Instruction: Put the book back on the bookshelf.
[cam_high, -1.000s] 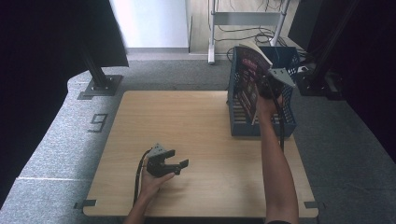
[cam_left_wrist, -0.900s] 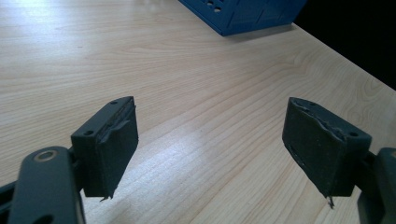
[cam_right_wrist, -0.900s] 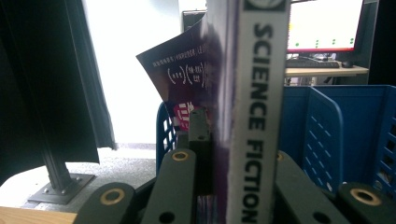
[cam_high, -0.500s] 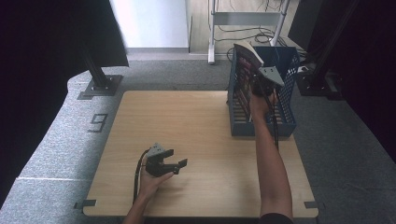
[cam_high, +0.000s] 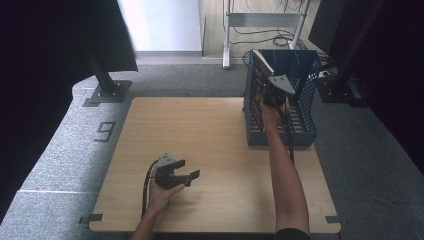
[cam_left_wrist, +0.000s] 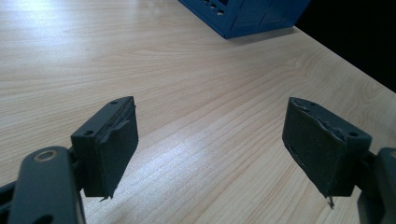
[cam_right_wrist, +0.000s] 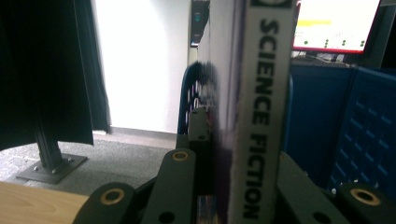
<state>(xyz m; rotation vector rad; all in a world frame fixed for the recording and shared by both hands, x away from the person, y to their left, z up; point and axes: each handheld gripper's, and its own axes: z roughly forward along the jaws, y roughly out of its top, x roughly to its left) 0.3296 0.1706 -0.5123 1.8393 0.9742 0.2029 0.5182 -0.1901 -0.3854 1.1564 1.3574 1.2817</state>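
Standing upright inside the blue basket (cam_high: 305, 127), the book (cam_high: 257, 85) sits against the basket's left wall, its top edge poking above the rim. In the right gripper view the book's (cam_right_wrist: 261, 116) white spine reads "SCIENCE FICTION" and runs straight up between the two black jaws, which press on it from both sides. So the right gripper (cam_high: 274, 95) is clamped on the book, grey plate on top, hand and forearm reaching in from the bench's near edge, cable trailing along the arm. The basket stands at the far right corner of the wooden bench (cam_high: 210, 130), long side parallel to the right edge.

The left gripper (cam_high: 186, 175) rests low over the bench near the near edge, left of centre, well apart from the basket, held in the person's left hand (cam_high: 162, 192). In the left gripper view its jaws stand wide apart with bare wood between the pads (cam_left_wrist: 116, 144); a corner of the basket (cam_left_wrist: 243, 16) shows far off.

Grey carpet (cam_high: 65, 150) surrounds the bench, with a "9" marked left of it.
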